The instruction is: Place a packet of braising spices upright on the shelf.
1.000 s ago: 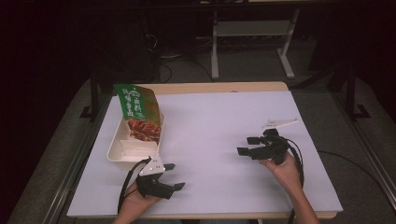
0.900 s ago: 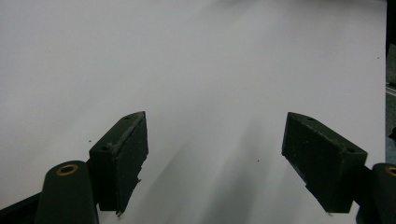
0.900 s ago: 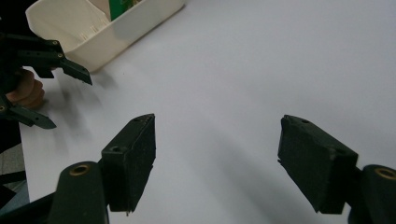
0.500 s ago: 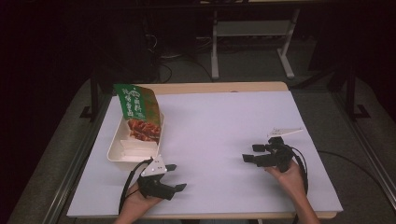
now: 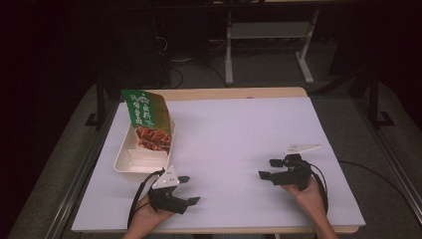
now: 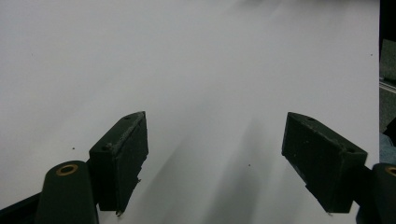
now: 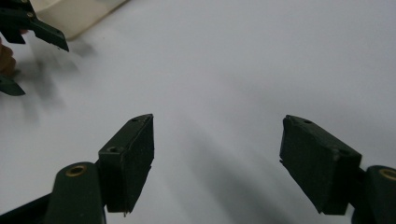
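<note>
**Both tongs wait empty at the near edge, snack bag untouched in its tray**

The white counter (image 5: 239,144) spreads out ahead of me, bare across its middle and right. At its left side sits a pale tray (image 5: 124,158), and a green-topped snack bag (image 5: 147,119) leans in it, its upper end sticking up past the tray's far rim. A white sheet or napkin (image 5: 144,158) lies in the tray's near end; I cannot tell more about it.

My left tongs (image 5: 185,190) rest low at the counter's near edge, just in front of the tray's near corner, jaws spread wide and gripping nothing; from the left gripper view (image 6: 215,158) only bare white surface lies between them. My right tongs (image 5: 267,169) sit well apart on the right, aimed leftward, jaws equally spread and empty (image 7: 217,163), with a corner of the tray (image 7: 79,16) far off in the right gripper view.

I judge this as the start of the job: nothing is held and the bag has not been lifted. The next move, I think, calls for my left tongs to reach forward to the tray and close on the bag's edge, while the right comes across to steady the tray or take the bag's other end.
</note>
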A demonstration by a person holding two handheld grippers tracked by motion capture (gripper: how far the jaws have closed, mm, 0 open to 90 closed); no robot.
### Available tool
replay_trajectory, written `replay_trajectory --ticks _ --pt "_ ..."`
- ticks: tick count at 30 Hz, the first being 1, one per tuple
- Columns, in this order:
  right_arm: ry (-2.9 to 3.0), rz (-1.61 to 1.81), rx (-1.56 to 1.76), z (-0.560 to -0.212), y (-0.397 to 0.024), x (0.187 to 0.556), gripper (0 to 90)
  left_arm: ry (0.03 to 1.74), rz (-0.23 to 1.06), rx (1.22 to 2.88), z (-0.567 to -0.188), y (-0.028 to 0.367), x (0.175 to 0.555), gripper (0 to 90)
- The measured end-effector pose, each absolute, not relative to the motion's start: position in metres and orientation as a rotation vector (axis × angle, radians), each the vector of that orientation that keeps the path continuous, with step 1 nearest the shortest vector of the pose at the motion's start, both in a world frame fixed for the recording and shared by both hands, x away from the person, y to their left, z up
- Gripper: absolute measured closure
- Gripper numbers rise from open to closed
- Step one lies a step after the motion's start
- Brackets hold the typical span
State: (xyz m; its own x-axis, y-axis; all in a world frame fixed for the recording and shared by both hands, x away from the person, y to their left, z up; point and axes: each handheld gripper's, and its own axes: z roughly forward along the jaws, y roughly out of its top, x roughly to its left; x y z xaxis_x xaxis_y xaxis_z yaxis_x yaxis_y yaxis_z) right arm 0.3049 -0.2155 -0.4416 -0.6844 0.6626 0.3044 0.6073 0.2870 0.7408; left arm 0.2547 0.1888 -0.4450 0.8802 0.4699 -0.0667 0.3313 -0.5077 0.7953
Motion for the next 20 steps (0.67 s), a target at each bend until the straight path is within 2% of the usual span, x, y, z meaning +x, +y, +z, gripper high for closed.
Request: replay_trajectory --ticks 20 --pt "2.452 1.317 1.15 -0.449 -0.204 0.3 25.0 0.557 0.192 2.149 -0.444 0.186 0.252 22.1"
